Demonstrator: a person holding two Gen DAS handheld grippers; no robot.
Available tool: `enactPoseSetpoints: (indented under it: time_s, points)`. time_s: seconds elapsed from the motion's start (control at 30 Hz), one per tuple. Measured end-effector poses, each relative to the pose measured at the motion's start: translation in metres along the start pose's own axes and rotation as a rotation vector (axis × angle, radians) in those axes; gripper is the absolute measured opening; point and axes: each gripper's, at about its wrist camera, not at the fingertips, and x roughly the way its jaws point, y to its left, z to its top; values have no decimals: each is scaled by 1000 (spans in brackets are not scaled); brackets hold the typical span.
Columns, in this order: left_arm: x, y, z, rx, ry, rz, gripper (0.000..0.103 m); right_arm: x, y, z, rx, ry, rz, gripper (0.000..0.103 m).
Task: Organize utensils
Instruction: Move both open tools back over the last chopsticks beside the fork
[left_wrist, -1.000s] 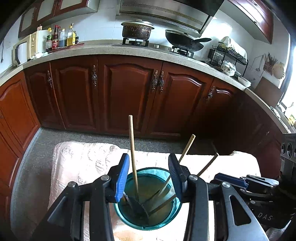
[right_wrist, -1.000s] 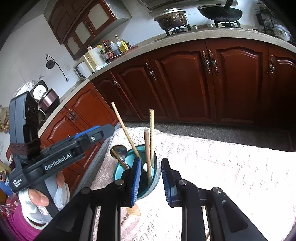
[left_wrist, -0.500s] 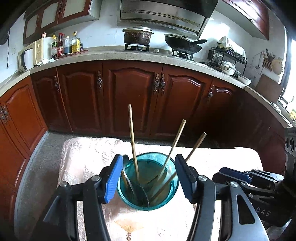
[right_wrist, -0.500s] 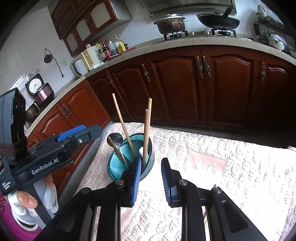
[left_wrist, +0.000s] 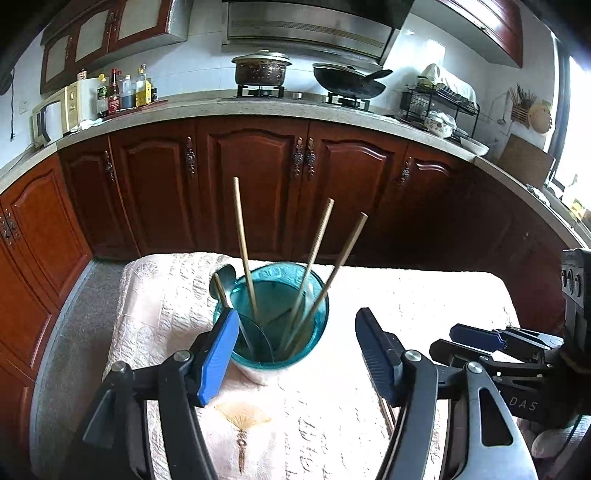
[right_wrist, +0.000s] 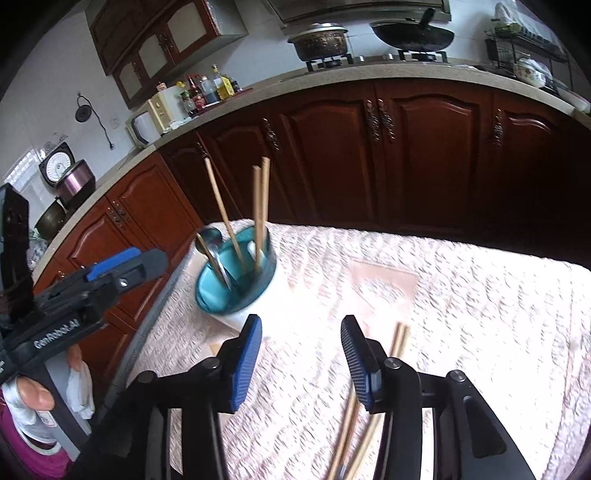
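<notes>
Teal cup (left_wrist: 271, 317) stands upright on the cloth-covered desk (left_wrist: 424, 295), at 12 o'clock from the left claw (left_wrist: 295, 350); left claw wide, empty, its left pad (left_wrist: 216, 356) just beside the cup wall, touching or not I cannot tell; three chopsticks (left_wrist: 243, 247) stand in the cup, long axes near vertical, one tilted toward 11 o'clock, two leaning toward 1 o'clock; spoon (left_wrist: 223, 280) in the cup too, bowl up at the 10 o'clock rim, handle down inside; right claw (right_wrist: 301, 354) wide, empty, above the cloth, cup at its 11 o'clock, well apart; loose chopsticks (right_wrist: 369, 406) lie flat on the desk under the right pad (right_wrist: 360, 363), side by side, long axis running 1 to 7 o'clock, far tips toward 1 o'clock; that view is motion-blurred; cabinets (left_wrist: 255, 184) behind.
</notes>
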Motion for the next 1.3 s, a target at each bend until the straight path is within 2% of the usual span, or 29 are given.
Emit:
enactPoseSetpoints:
  time_s: [0.5,0.87,1.07,1.3]
  points:
    - [11,-25,-31,6,84,-58,66,-3,-54,-49,81,63,-67,50]
    - [34,-22,-65,-24,184,-75,66,42,-86,-82,142,174,-94,50]
    - [47,-22,-80,-32,235,-77,66,68,-98,-80,178,173,-119,48]
    - [52,-23,-83,-30,250,-82,66,104,-114,-56,160,184,-189,47]
